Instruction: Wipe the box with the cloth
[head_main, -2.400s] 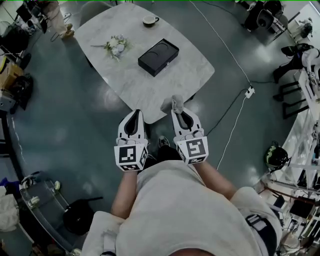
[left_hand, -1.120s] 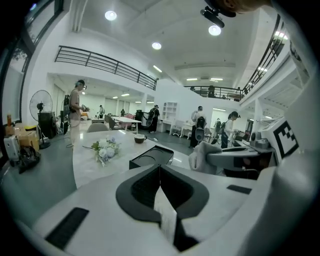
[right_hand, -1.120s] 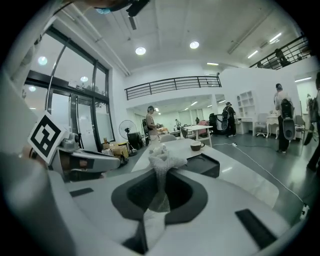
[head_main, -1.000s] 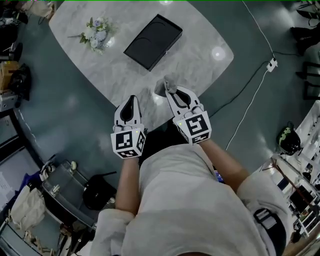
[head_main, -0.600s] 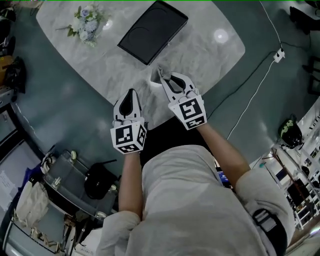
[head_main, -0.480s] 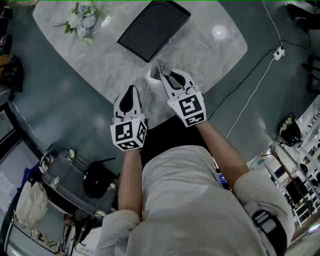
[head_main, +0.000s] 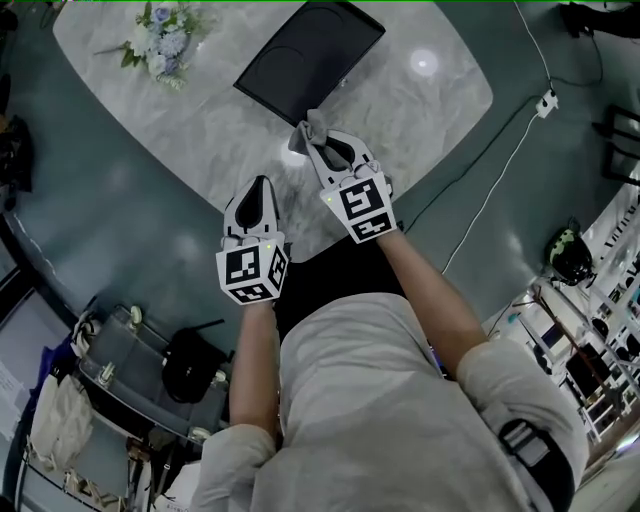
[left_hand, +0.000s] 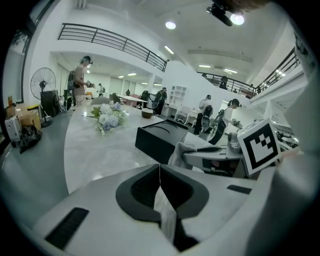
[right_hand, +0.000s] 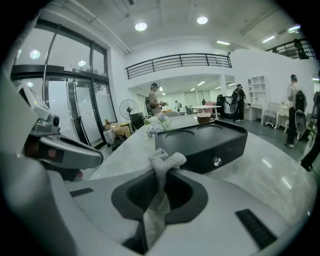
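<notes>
- Two grippers sit just below the middle of the head view, over the near edge of the pale marble bench (head_main: 200, 135), both aimed toward the top of the frame
- Nearest, lower left of centre, is the left gripper (head_main: 261, 186): its jaws are clenched together with nothing caught between them, and it hangs short of the box, taking no part so far
- Just up and to the right of it is the right gripper (head_main: 313, 140): its jaws are clamped on the cloth (head_main: 308, 124), whose pale tuft bunches out past the tips
- Directly beyond the tuft lies the box (head_main: 312, 55), black and flat, resting on the bench at top centre with two round recesses in its lid. Its near side is just beside the cloth, and whether the two touch I cannot tell
- Judged from this, fetching the cloth and bringing it to the box are done, while the wiping itself looks not yet begun, so the lid and the sides are all left to do
- Farthest off, at the upper left, a small bunch of flowers (head_main: 155, 40) lies on the bench well apart from the box
</notes>
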